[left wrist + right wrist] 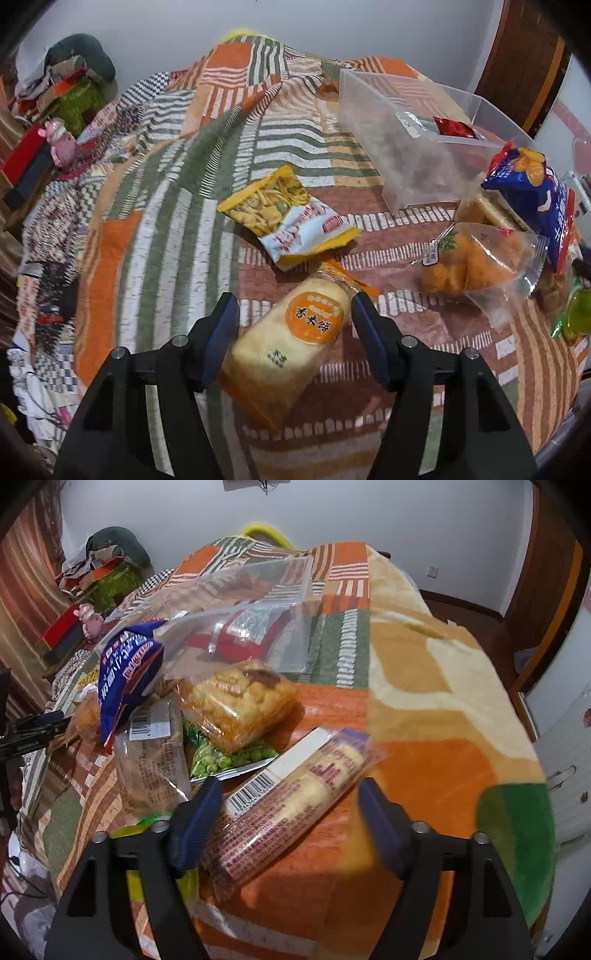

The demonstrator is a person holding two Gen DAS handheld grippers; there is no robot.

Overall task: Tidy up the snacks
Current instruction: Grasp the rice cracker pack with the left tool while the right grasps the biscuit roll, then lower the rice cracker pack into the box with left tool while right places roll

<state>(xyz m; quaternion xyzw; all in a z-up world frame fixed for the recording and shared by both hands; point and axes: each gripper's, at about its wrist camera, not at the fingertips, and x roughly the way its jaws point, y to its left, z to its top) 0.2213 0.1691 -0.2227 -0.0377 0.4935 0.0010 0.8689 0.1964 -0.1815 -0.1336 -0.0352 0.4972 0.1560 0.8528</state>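
Note:
My left gripper (291,314) is open, its jaws on either side of a rice cracker pack with an orange round label (284,347) lying on the bedspread. A yellow-and-white snack bag (291,216) lies just beyond it. My right gripper (288,794) is open around a long cracker roll with a barcode (284,801). A clear plastic bin (417,136) holds a red packet (454,127); it also shows in the right wrist view (258,602). A blue chip bag (532,192), (125,672) leans on other snacks.
A clear bag of orange puffs (472,262), a fried-snack bag (236,705), a green pea pack (229,757) and a clear wrapped pastry (151,768) lie piled together. A pink toy (59,142) and boxes sit left of the bed. A wooden door (524,62) stands at right.

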